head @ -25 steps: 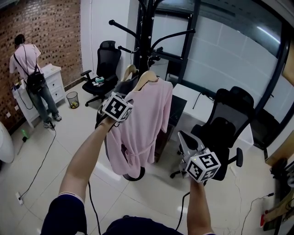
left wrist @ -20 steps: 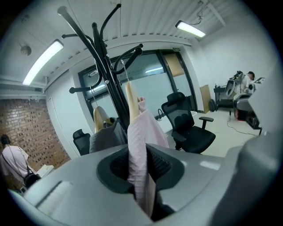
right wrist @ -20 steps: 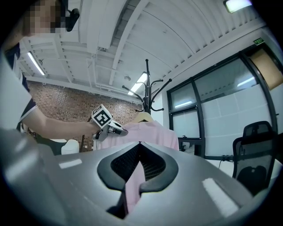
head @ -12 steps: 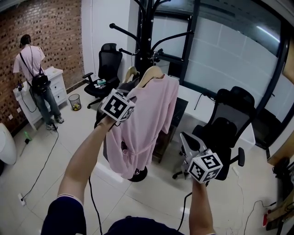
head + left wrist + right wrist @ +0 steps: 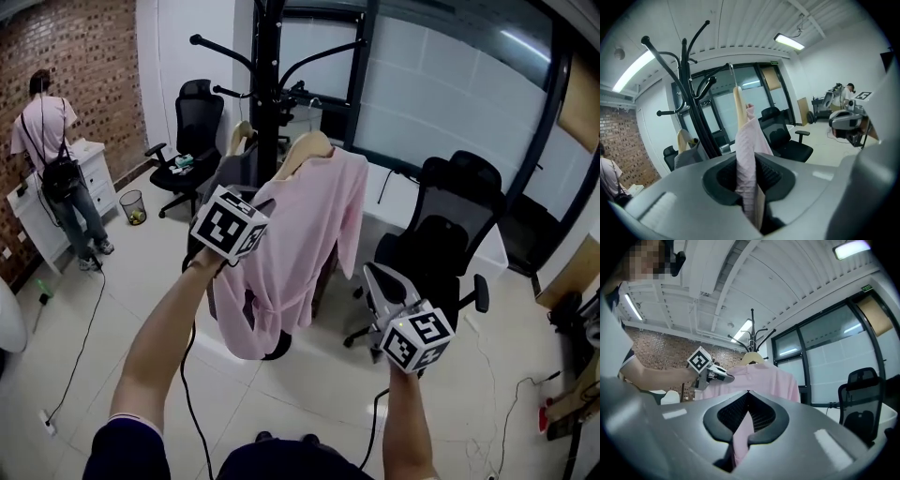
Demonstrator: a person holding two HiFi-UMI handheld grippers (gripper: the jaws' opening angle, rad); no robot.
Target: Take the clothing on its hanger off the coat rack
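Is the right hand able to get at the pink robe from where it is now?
Probably yes. The right gripper faces the pink robe with open air between; the office chair stands off to its side. Its fingers are shut, so they'd need opening.

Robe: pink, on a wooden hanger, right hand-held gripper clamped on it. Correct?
Not quite: the left hand-held gripper is the one clamped on the robe. The left gripper view shows the fabric pinched between its jaws. In the head view the right hand-held gripper is apart from it. The robe is pink and on a wooden hanger, as you said.
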